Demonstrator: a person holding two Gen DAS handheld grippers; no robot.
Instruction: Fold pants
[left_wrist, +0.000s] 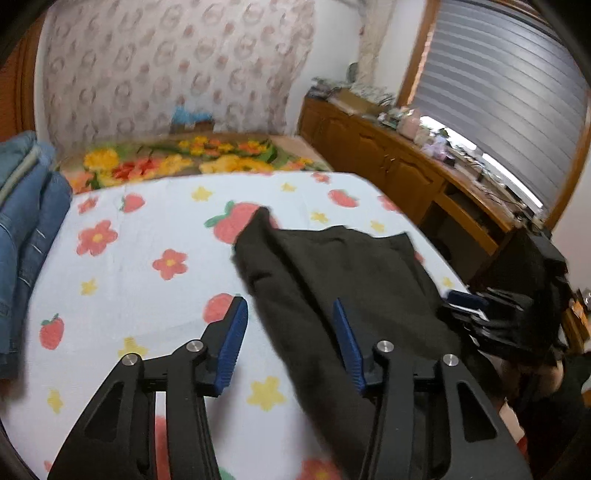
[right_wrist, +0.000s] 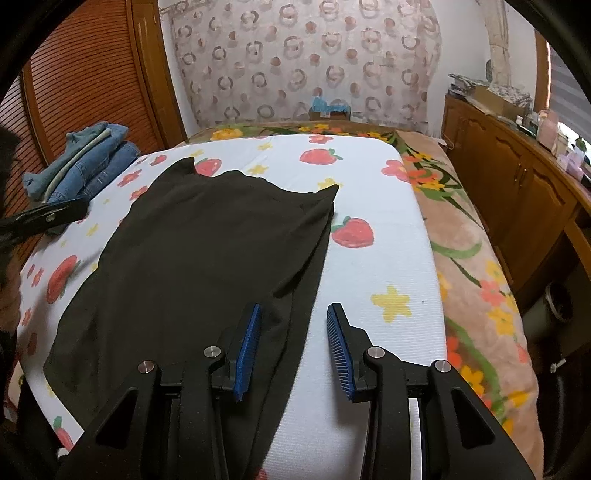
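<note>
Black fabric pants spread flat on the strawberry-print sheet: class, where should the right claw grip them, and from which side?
Grip the black fabric pants along their right long edge, near the right claw, coming in from the bare strawberry-print sheet on the right. That edge lies straight and exposed, so a finger could probably slide beneath it.

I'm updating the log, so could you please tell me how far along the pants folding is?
Early on. Done: the dark pants lie spread on the strawberry sheet; folded jeans sit stacked at the far left. In hand: nothing; the left gripper and right gripper are open over the pants' edges. Left: every fold.
</note>
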